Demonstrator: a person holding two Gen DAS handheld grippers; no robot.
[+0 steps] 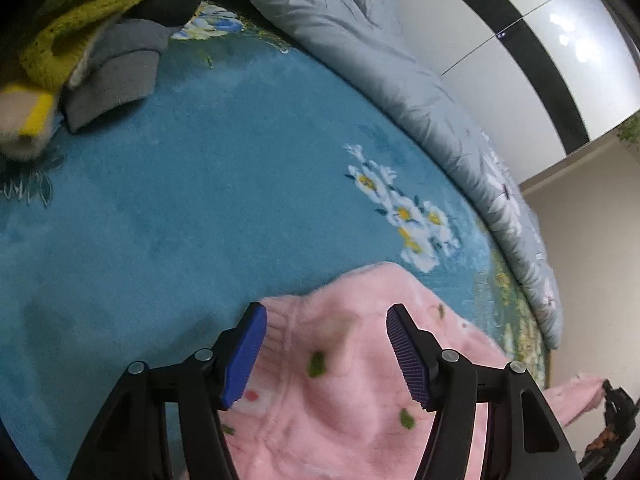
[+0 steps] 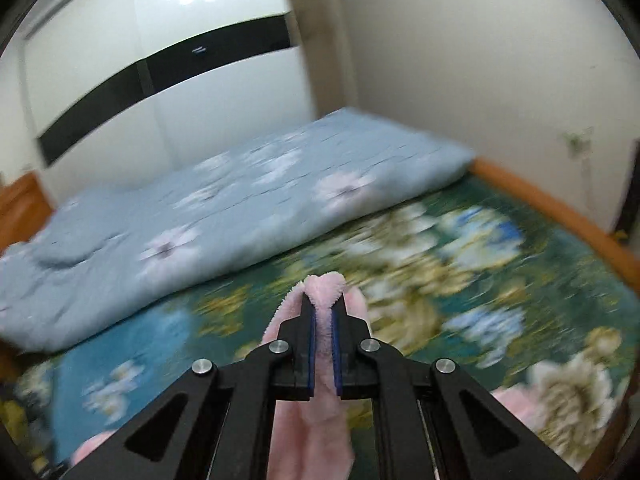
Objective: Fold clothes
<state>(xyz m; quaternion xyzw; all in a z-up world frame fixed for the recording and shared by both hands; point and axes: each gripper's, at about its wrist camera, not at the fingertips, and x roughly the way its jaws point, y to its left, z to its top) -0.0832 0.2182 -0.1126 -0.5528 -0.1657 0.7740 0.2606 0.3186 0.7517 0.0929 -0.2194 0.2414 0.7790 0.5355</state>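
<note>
Left wrist view shows, at the upper left of the frame, a pile of clothes [image 1: 92, 36] in yellow-green and grey sitting on the blue blanket [image 1: 192, 208]. Lower down in the middle, the left gripper [image 1: 324, 354] has its blue pads spread apart with nothing pinched. It hangs just over the pink fluffy top [image 1: 344, 392], which lies on the blanket at the bottom of the frame. At the far lower right, a pink sleeve [image 1: 576, 396] stretches off toward a dark shape at the edge, too blurry to name. Right wrist view shows the right gripper [image 2: 324, 316] squeezed tight on a fold of the pink fluffy top [image 2: 322, 288], low in the middle of the frame, with the soft cloth hanging below it. Behind it lies a pale blue quilt [image 2: 224, 188]. To do this fold well, I think the right gripper should carry the sleeve slowly across the body of the top, while the left one presses the top down so it does not slide or bunch up.
</note>
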